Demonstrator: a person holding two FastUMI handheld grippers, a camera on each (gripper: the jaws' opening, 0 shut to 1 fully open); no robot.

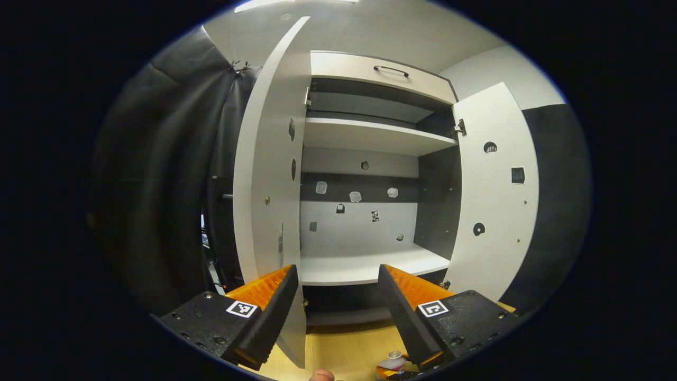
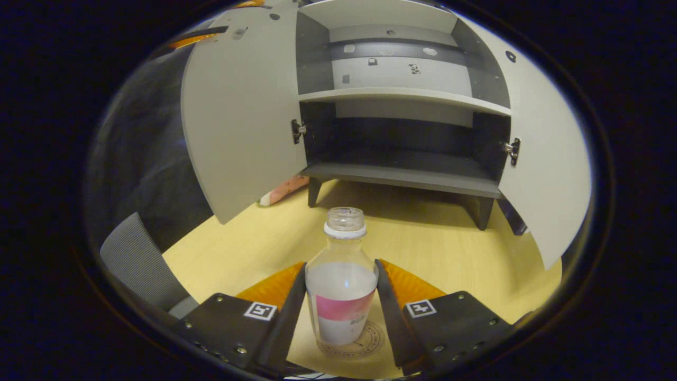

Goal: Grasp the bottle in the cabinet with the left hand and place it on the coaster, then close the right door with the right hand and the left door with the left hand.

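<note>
A: Your left gripper in the left gripper view: two wedge-shaped jaws, ribbed along their inner faces, each bolted to a flat black plate.

B: And every plate carries a small square black-and-white marker, with round screw heads dotted about. Same build on your right gripper in the right gripper view?

A: Same: ribbed wedges, black plates, square markers, screws.

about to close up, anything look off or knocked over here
Nothing spilled or damaged. The bottle stands upright on the coaster, between the right gripper fingers. Both cabinet doors hang wide open, as expected.
</note>
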